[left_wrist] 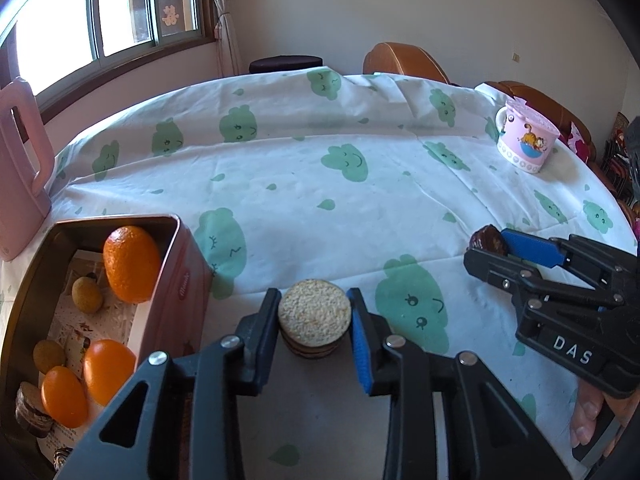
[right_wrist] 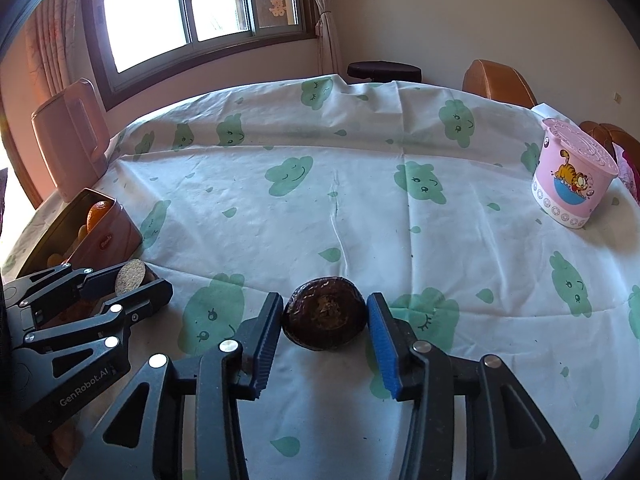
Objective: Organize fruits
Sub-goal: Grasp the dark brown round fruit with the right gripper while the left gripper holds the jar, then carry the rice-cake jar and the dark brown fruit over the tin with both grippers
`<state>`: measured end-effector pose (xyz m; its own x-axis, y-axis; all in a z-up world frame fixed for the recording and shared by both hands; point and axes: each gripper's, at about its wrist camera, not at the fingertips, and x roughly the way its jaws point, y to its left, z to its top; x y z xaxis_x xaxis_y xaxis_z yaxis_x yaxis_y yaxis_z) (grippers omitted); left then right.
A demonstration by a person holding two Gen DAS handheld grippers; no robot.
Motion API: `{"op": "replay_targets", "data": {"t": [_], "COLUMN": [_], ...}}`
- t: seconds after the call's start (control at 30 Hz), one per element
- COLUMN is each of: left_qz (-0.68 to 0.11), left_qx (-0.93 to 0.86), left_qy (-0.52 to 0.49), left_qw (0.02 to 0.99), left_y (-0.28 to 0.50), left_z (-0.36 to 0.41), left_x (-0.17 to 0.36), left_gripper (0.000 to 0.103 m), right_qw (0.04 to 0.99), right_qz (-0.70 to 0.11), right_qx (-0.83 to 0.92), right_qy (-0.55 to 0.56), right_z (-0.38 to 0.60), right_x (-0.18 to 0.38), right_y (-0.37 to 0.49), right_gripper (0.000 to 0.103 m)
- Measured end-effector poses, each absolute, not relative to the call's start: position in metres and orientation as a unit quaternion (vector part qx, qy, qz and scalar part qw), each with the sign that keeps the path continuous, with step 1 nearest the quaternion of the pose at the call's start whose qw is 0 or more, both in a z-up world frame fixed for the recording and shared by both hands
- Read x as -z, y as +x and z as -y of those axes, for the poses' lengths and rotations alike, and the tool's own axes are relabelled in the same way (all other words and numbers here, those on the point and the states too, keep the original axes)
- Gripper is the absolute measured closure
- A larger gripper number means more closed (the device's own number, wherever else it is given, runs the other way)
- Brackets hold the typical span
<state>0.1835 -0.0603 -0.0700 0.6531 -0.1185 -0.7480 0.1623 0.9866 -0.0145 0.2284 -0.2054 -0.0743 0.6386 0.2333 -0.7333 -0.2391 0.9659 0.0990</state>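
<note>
Left wrist view, nearest item: my left claw (left_wrist: 314, 314), pads closed against both sides of a round sesame-topped cake (left_wrist: 314, 311) that sits on top of a short stack on the surface (left_wrist: 320, 184).
Just left of it: a pink tin (left_wrist: 176, 264), open, holding a large orange (left_wrist: 131, 264), two smaller oranges (left_wrist: 108, 370), two small brownish fruits (left_wrist: 87, 294) and a dark layered cake (left_wrist: 32, 410) in its near corner.
To the right: my right claw (left_wrist: 490, 250), with a hand (left_wrist: 588, 424) on its grip.

Right wrist view, nearest item: right claw (right_wrist: 325, 320) clamped on a dark, wrinkled round fruit (right_wrist: 325, 318), pads touching both flanks; the fruit rests on the cloud-print cloth.
Far right: a pink lidded cartoon cup (right_wrist: 572, 180).
Far left: a pink upright container (right_wrist: 70, 136), standing beyond the tin.
Farthest: a window (right_wrist: 180, 4).
</note>
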Motion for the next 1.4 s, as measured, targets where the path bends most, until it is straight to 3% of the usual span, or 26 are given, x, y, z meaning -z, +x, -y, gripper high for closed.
{"op": "replay_targets", "data": {"t": [1.4], "left_qz": [-0.308], "left_qx": [0.049], "left_qy": [0.02], "left_qw": [0.95], "left_y": [0.154], "left_z": [0.052], "left_x": [0.043], "left_gripper": [0.068], "right_qw": [0.944], "right_qz": [-0.298], "right_qx": [-0.142], "right_qy": [-0.005], "right_z": [0.209], "right_x": [0.047], "right_y": [0.198], "right_gripper": [0.058]}}
